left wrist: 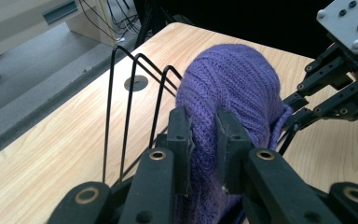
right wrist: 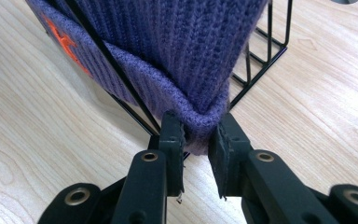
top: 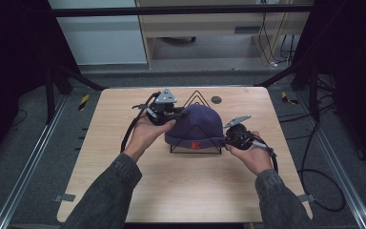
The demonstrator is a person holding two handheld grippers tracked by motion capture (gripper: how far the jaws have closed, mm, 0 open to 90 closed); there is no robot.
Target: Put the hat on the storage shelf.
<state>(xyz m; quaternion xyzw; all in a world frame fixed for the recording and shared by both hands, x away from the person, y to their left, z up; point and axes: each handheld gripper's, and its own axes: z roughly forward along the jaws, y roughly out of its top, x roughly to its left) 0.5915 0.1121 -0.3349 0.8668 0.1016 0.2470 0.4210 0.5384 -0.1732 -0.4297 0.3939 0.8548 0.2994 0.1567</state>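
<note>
Hat [top: 198,125] on the wire rack [top: 196,149] is pinched by your left tool [left wrist: 204,135] at nine o'clock and your right tool [right wrist: 196,135] at three o'clock.

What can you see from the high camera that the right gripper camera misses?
High view alone: the person's sleeves, both hands, and the left hand-held gripper pinching the purple hat's top. Right gripper view alone: a close look at the right hand-held gripper pinching the hat's folded brim. Both share the hat, its orange mark, the black wire rack and the wooden table.
</note>
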